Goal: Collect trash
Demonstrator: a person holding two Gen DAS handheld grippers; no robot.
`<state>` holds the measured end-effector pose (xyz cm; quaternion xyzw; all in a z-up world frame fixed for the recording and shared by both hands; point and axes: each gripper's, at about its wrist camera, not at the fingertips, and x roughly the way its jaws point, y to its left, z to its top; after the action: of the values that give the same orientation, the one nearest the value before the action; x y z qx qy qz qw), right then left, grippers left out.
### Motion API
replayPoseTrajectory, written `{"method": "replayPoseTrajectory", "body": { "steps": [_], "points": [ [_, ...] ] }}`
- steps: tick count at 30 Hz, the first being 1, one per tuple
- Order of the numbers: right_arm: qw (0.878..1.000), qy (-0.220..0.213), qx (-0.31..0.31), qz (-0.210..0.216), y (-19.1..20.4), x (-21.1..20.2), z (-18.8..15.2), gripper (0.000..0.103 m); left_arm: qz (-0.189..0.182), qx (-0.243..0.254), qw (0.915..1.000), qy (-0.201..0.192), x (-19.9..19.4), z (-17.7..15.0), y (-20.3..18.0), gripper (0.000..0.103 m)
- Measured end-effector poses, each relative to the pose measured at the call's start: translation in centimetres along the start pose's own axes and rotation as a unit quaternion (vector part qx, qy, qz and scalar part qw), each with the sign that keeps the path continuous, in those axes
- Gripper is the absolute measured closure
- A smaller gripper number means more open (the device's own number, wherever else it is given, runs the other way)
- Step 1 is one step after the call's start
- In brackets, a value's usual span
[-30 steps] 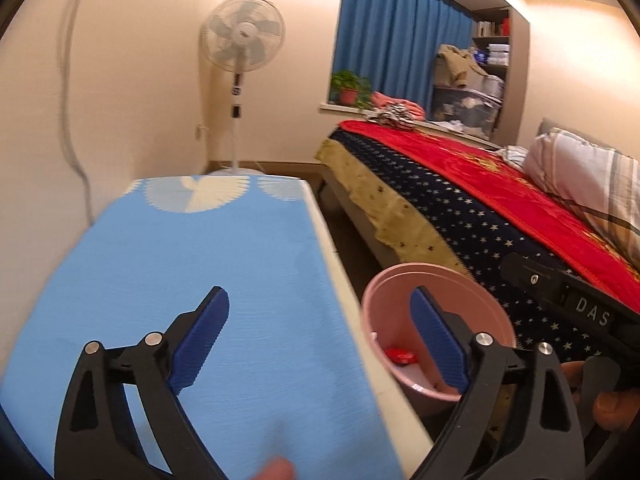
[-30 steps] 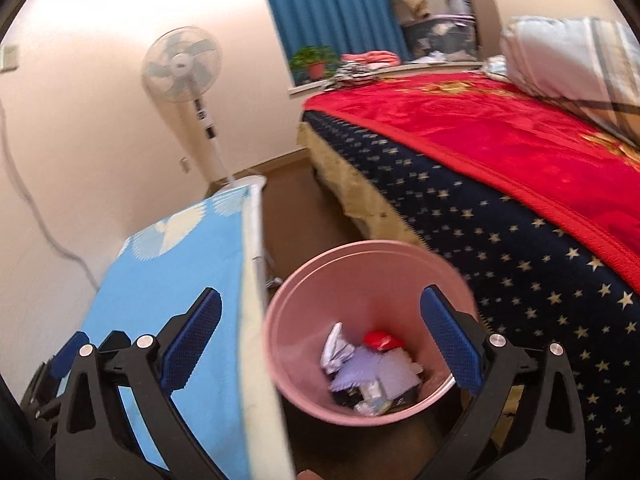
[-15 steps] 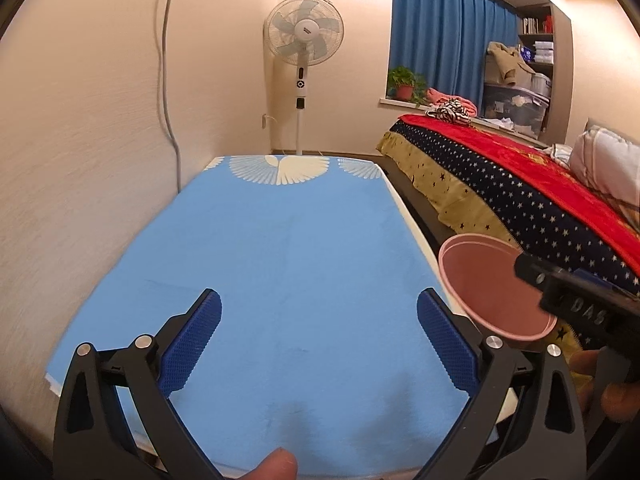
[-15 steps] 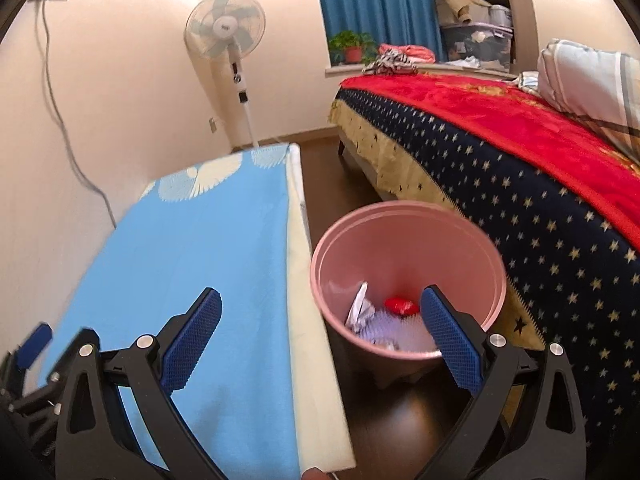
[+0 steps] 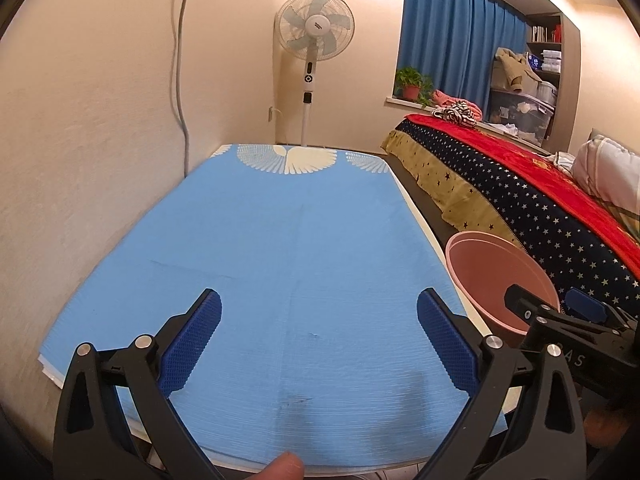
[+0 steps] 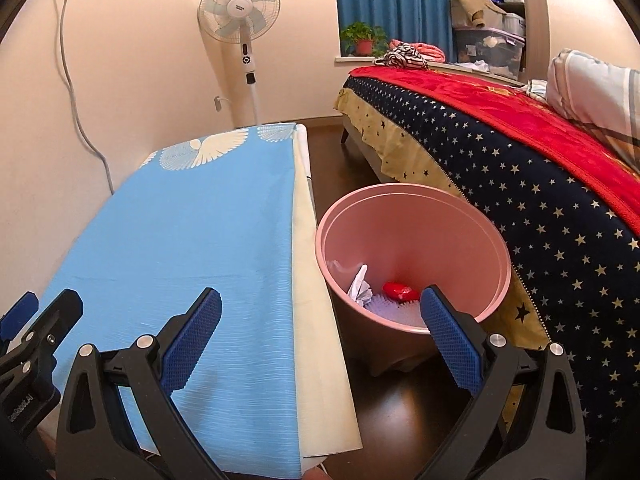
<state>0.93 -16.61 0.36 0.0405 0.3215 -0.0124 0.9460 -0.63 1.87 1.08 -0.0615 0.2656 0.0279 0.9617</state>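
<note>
Trash [image 6: 384,296] in pink bin [image 6: 412,216], beside blue table [image 6: 192,248], both claws agape

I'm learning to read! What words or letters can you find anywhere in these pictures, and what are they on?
"AS": end of a cut-off label on the right gripper, seen from the left camera.
"GenRobot.AI": printed sideways on the left gripper, at the right camera's edge; small, so I'm not certain.
Standing fan: hub label too small to read.
Books on the shelf: too blurred.

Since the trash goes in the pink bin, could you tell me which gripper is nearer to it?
Right. The right gripper hangs open beside the pink bin; the left gripper hangs open over the blue table, farther away.
</note>
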Motion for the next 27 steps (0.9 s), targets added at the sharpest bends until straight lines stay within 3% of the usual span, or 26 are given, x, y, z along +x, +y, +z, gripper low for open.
{"method": "replayPoseTrajectory", "body": {
  "steps": [27],
  "points": [
    [1.000,-0.001,-0.020,-0.002,0.9,0.4,-0.3,0.005,0.010,-0.018,0.9998,0.006,1.2,-0.6,0.4,0.008]
  ]
}}
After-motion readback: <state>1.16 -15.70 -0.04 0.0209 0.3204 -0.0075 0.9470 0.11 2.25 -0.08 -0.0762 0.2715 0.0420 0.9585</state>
